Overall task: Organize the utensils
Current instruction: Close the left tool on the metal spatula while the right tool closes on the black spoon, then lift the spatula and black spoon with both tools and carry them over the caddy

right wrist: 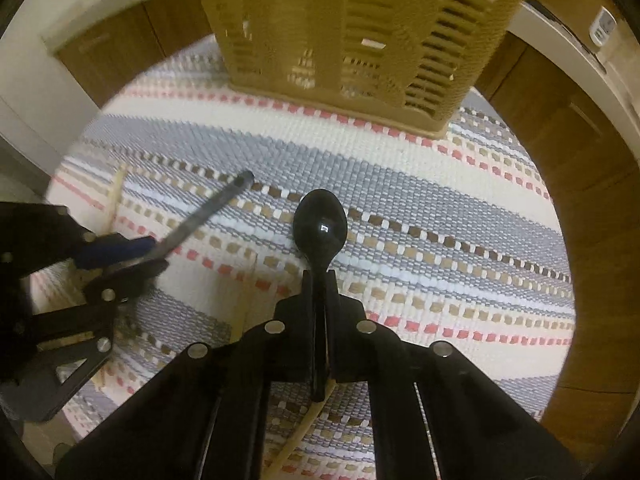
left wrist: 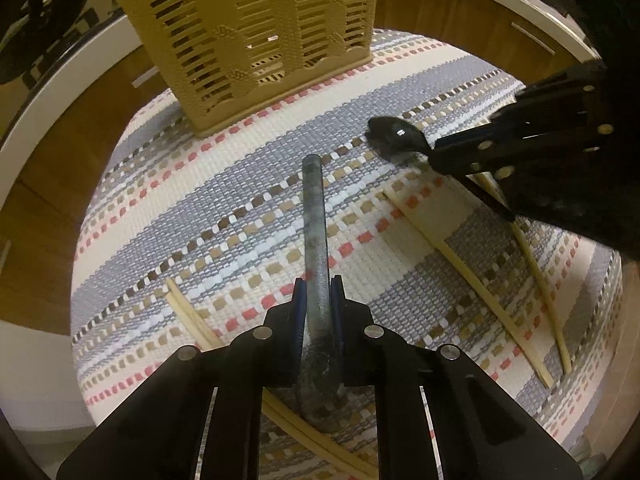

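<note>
One tan slatted plastic basket (left wrist: 256, 36), tall and boxy, upright at the far edge of a round surface (left wrist: 224, 216) under a woven mat striped grey, cream and pink. Nearer than basket: left tongs (left wrist: 318, 300) clamped on one dull grey metal spoon (left wrist: 316, 240), flat handle aimed toward basket. Right of that, right tongs (right wrist: 320, 280) clamped on one glossy black spoon (right wrist: 319, 226), oval bowl forward, above mat. At least four pale wooden chopsticks (left wrist: 468, 284) flat on mat, nearer than basket, under and beside both tongs.
</note>
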Demonstrator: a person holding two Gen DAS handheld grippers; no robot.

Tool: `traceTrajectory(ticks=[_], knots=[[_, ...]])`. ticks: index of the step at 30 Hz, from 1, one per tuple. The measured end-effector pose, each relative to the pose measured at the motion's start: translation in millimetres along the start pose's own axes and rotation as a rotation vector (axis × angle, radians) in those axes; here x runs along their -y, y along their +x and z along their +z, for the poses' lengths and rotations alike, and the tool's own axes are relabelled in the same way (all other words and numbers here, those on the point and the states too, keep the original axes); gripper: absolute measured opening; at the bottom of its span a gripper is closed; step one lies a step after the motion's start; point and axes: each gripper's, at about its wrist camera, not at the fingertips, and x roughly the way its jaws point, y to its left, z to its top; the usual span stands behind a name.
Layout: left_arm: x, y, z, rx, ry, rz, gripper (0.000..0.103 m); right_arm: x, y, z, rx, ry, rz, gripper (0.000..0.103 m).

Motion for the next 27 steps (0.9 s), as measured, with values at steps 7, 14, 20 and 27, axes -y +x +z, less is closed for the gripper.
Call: traceTrajectory(ticks=[7, 14, 20, 27], knots=[[-17, -31, -2, 0.204, -0.147, -0.09, 0.009, 32, -34, -22, 0.139, 0.077, 0.111, 0.004], [-32, -95, 6, 0.483, -0.241, -0.139, 0.01, 44, -104, -26, 0.391, 0.095, 0.198, 0.004], [-39, -143, 29, 0.735, -0.27, -0.16, 0.01, 44, -152, -6, 0.606, 0.113, 0.183, 0.004], [-75, -158, 80, 0.934, -0.331, -0.253, 0.01, 68, -150, 46, 0.727, 0.189, 0.156, 0.004]])
